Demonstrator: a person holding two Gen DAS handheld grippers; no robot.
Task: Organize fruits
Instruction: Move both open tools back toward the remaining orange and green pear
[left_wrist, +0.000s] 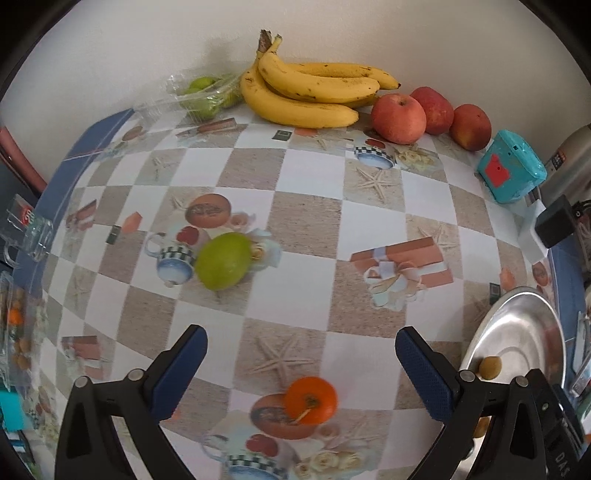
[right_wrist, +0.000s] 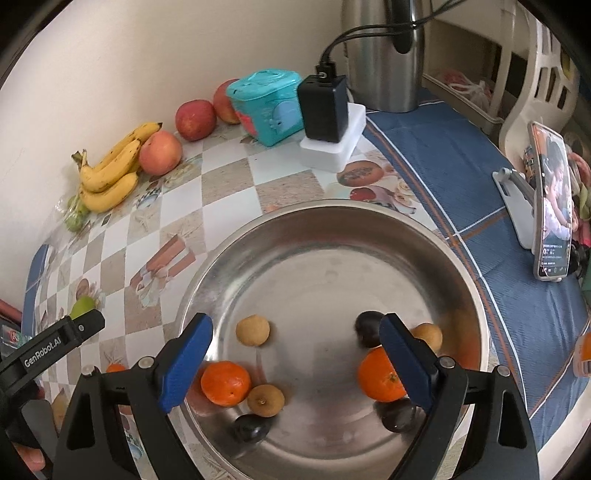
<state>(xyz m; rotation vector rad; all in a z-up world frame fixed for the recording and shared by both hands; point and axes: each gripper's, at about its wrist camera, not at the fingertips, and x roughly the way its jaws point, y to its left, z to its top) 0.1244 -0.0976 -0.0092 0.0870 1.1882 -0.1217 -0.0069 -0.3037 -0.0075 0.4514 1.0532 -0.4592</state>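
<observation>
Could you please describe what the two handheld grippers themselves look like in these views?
Both the left gripper and right gripper have black angular frames, silver pivot bolts and blue textured finger pads. White "GenRobot.AI" lettering marks the left one's side.

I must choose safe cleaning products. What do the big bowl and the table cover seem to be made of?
The bowl looks like polished metal, probably stainless steel: grey, shiny, and it mirrors the oranges inside. The table cover looks like smooth printed plastic, perhaps vinyl oilcloth: it has a faint sheen and flat printed squares, starfish and cups. Plastic-coated cloth cannot be ruled out.
</observation>
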